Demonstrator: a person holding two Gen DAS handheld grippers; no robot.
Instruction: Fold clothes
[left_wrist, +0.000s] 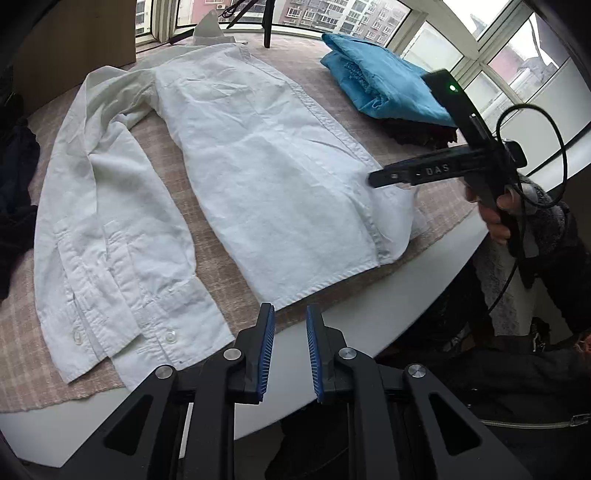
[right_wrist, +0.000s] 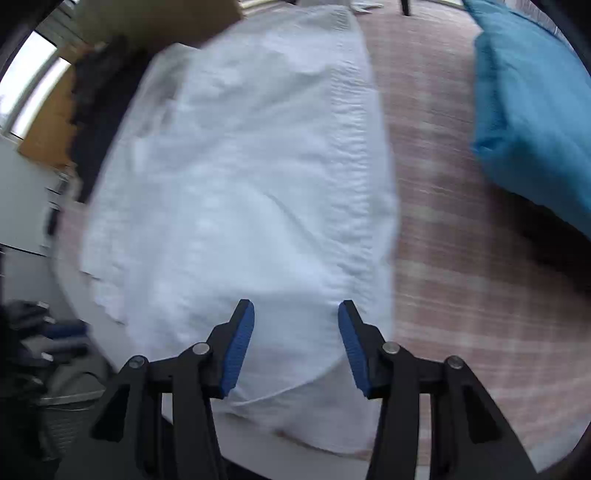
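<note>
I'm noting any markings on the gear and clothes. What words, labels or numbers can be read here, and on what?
"DAS": white letters on the black body of the right tongs, seen from the left wrist view.
Nothing readable on the white shirt or the blue folded garment.

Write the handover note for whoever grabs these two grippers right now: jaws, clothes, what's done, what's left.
Left gripper: jaws slightly apart, nothing between them, above the table's near edge by the shirt hem.
Right gripper: jaws open, empty, over the lower right of the shirt; its view is motion-blurred.
White shirt: lies spread on the pink checked cloth, its right side folded in over the body, one sleeve lying out along the left.
Folded blue garment: set aside at the far right on a dark item.
Done: blue garment; the shirt's first side fold.
Left: fold in the sleeve side, then fold the shirt up and stack it.
</note>
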